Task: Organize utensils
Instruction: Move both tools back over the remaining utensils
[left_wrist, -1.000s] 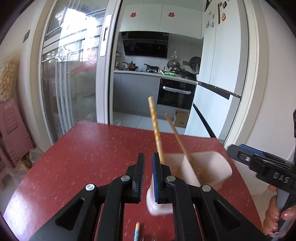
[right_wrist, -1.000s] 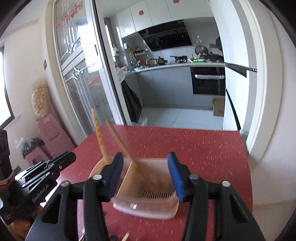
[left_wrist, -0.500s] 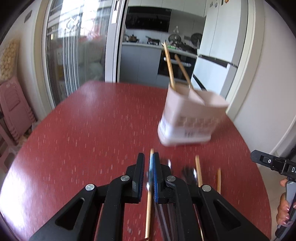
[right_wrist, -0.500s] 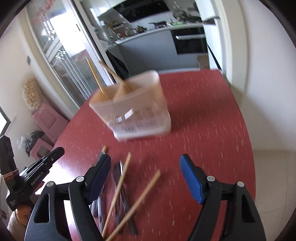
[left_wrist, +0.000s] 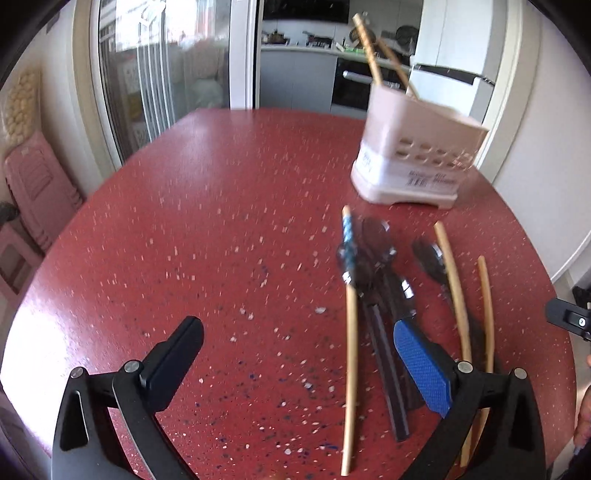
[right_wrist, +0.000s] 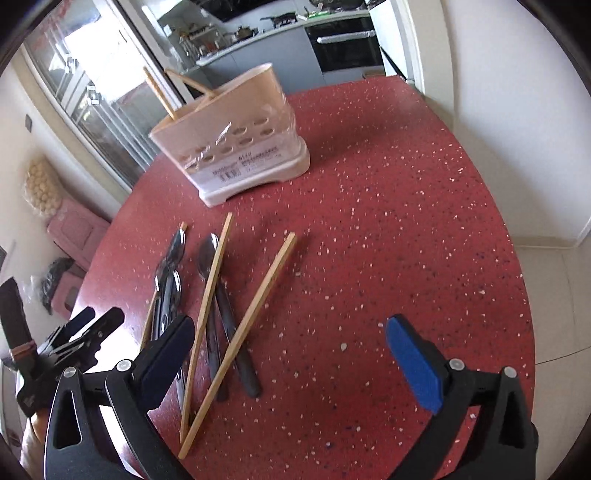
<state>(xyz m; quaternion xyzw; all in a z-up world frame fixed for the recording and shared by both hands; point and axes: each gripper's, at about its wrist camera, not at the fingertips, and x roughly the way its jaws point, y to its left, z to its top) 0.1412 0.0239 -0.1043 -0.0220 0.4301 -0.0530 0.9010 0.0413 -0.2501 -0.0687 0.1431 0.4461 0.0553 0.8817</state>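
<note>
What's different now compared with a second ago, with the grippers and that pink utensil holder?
Both grippers dropped from over the pink plastic utensil holder toward the loose chopsticks and spoons on the red speckled table. The left gripper went from shut to wide, jaws opening around a wooden chopstick without gripping; the right gripper is opening too. The holder still stands with two chopsticks inside.

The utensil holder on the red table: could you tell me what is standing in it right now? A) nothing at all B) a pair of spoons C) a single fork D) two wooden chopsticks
D: two wooden chopsticks stick up out of the pink utensil holder, while the spoons and other chopsticks lie loose on the table in front of it.
</note>
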